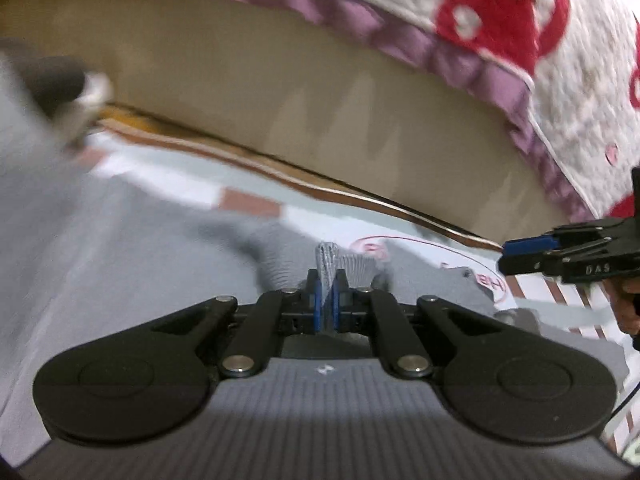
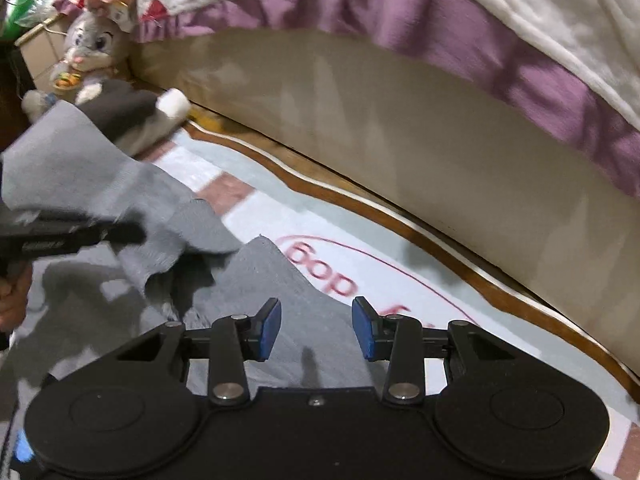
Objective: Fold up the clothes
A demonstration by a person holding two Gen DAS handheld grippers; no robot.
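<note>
Grey garment, partly spread on mat. Left gripper pinched its ribbed edge, lifted mid-fold. Right gripper jaws apart, empty; likely needed a second edge.

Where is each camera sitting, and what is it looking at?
Left wrist: sits on the left hand-held gripper, shut on grey garment; looks toward the bed side; shows the right hand-held gripper.
Right wrist: sits on the open right gripper, above the garment; shows a plush rabbit.
Shared: garment, mat, bed.
</note>
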